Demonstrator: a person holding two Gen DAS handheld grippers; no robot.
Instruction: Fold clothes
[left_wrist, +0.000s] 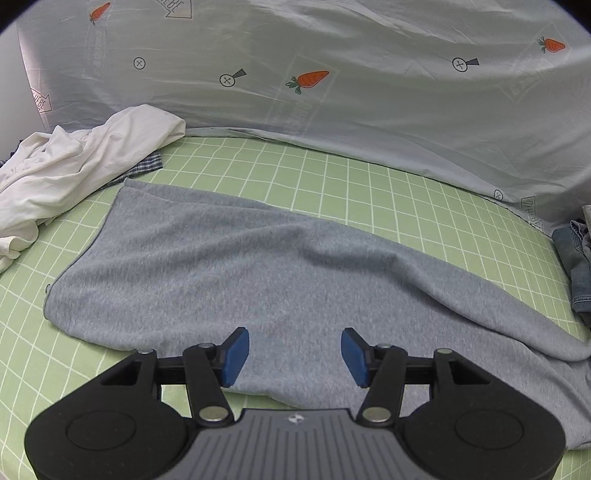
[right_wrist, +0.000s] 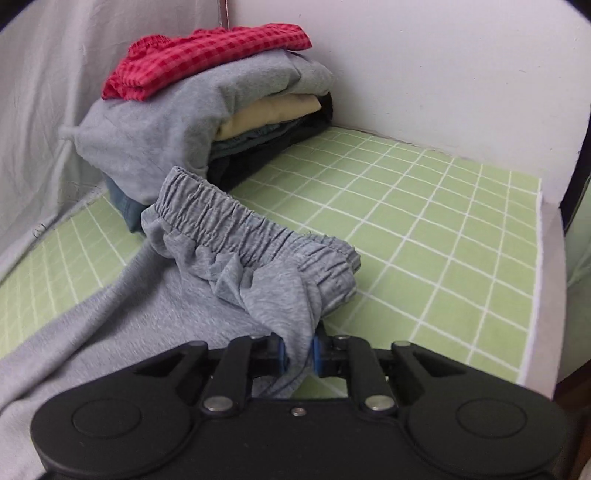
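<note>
Grey sweatpants (left_wrist: 236, 269) lie stretched across the green checked sheet (left_wrist: 406, 192). My left gripper (left_wrist: 294, 356) hovers just above the near edge of the grey cloth, open, with nothing between its blue pads. In the right wrist view the elastic waistband (right_wrist: 255, 236) of the grey sweatpants (right_wrist: 155, 325) is bunched and lifted off the sheet (right_wrist: 424, 229). My right gripper (right_wrist: 298, 353) is shut on a fold of that cloth just below the waistband.
A crumpled white garment (left_wrist: 74, 162) with a checked piece under it lies at the far left. Denim (left_wrist: 576, 266) shows at the right edge. A carrot-print cloth (left_wrist: 332, 81) rises behind. A stack of folded clothes (right_wrist: 207, 110) topped by red check stands in the corner.
</note>
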